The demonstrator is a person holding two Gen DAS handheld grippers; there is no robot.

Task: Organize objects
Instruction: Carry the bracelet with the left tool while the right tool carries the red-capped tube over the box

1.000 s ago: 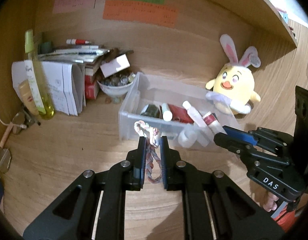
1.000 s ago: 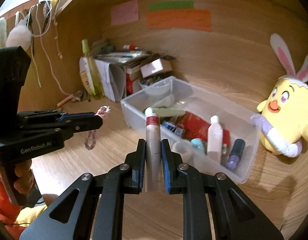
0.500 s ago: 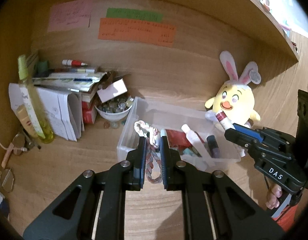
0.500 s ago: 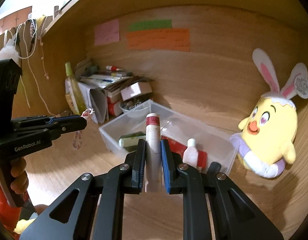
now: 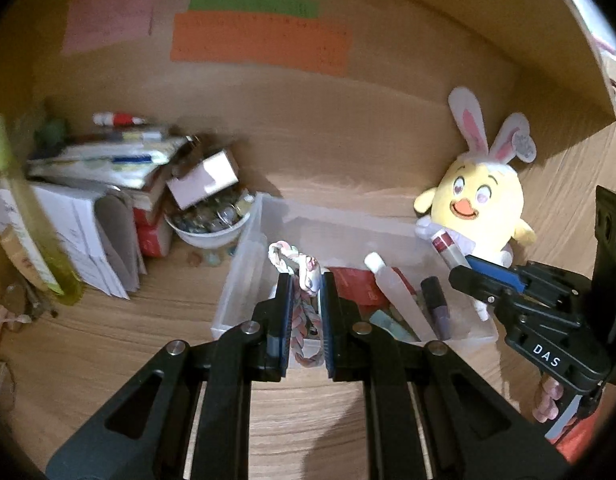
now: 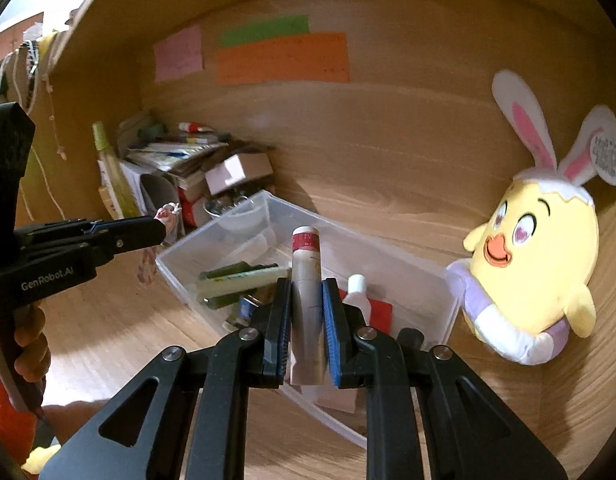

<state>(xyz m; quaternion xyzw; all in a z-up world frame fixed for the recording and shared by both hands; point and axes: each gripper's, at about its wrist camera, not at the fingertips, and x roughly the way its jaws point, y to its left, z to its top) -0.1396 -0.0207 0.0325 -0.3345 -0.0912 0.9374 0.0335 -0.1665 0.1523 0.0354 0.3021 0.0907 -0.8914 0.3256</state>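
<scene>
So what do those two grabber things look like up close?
Both grippers are matte black, with two long arms joined by silver screws and blue pads inside the fingers. The left gripper says GenRobot.AI in white on its side; the right gripper says DAS. The person holding them wears something orange.

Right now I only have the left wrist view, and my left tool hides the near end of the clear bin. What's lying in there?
Observer: In the right wrist view, a green tube and a cream tube lie side by side across that end of the clear bin.
Operator: Any room there for the bracelet?
Observer: Probably; the bin floor in the corner beyond those two tubes looks bare.
Operator: How is the right tool holding its item?
Observer: It is shut on the red-banded tube at mid-body, with the crimped end behind the pads.
</scene>
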